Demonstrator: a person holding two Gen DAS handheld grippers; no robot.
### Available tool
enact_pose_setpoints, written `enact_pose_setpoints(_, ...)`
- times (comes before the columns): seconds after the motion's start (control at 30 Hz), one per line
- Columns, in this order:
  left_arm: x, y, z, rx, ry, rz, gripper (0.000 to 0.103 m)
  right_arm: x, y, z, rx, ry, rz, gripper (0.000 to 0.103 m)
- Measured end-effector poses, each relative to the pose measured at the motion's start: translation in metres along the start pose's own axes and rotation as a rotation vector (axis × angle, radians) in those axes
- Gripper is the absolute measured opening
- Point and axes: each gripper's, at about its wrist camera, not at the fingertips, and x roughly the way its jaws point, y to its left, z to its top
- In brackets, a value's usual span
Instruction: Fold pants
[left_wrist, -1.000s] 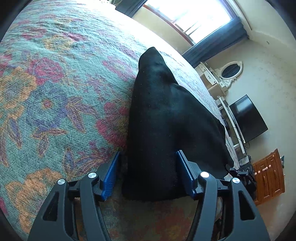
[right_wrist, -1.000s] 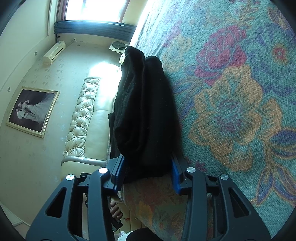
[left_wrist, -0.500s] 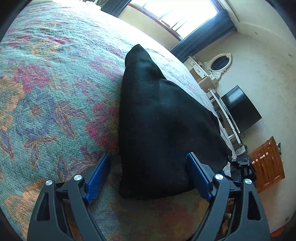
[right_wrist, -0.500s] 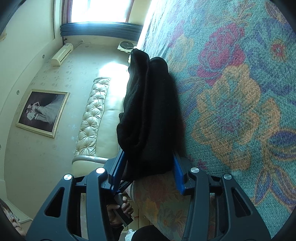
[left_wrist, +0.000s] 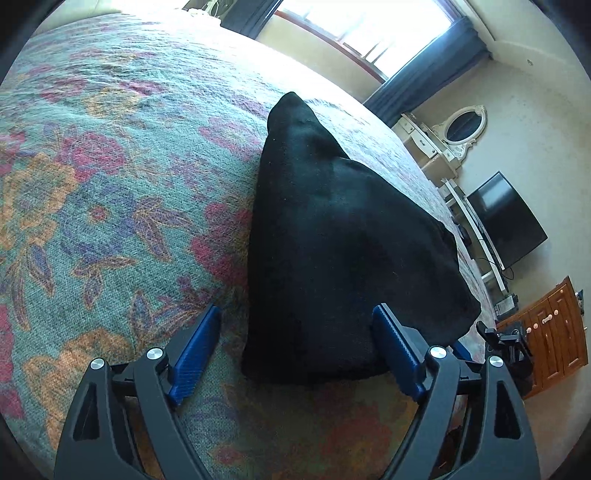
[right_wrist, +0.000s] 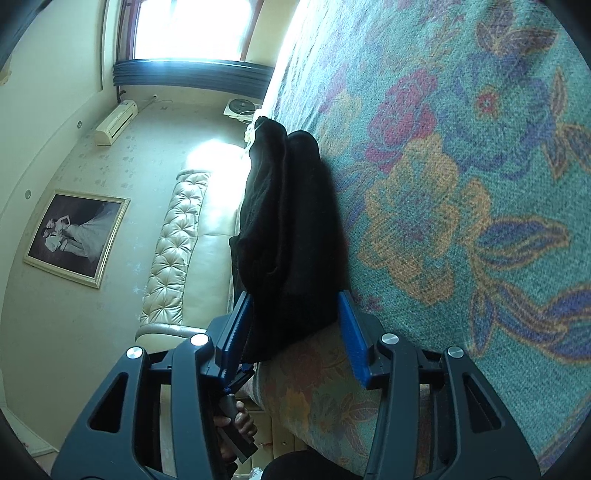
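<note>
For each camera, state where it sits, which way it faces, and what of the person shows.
Left wrist: on the left hand-held gripper, looking down along the folded black pants on the floral bedspread; no body visible.
Right wrist: on the right hand-held gripper, rolled sideways, facing the pants' edge; the person's hand shows below.
Shared: pants and bedspread.

Black pants (left_wrist: 332, 229) — folded bundle — lying on floral bedspread (left_wrist: 110, 184).
</note>
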Motion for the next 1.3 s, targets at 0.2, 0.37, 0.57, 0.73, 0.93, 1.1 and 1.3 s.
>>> enact_pose_setpoints(0.2,-0.008,-0.001,-0.009,-0.031,-0.02,0.049,0.083,-0.019,-0.003,-0.016,0.009,-0.046,-0.031,0.047)
enact_pose_setpoints(0.37,-0.007,-0.005,-0.009,-0.026,-0.024,0.091,0.083,-0.02,0.014,-0.03,-0.068,-0.058,-0.169,0.047)
enact_pose_setpoints(0.57,-0.033,-0.035,-0.021,0.069,-0.075,0.246,0.083,-0.014,0.057,-0.067,-0.304,-0.093,-0.46,0.071)
enact_pose_setpoints(0.73,-0.059,-0.063,-0.046,0.183,-0.135,0.344,0.084,0.01,0.098,-0.124,-0.562,-0.099,-0.644,0.077)
enact_pose_setpoints(0.93,-0.086,-0.087,-0.066,0.258,-0.238,0.4,0.086,0.033,0.133,-0.165,-0.78,-0.12,-0.725,0.08)
enact_pose_setpoints(1.1,-0.096,-0.105,-0.079,0.277,-0.259,0.417,0.087,0.034,0.144,-0.173,-0.819,-0.14,-0.729,0.08)
enact_pose_setpoints(1.3,-0.09,-0.109,-0.086,0.302,-0.23,0.432,0.087,0.03,0.148,-0.17,-0.818,-0.157,-0.743,0.08)
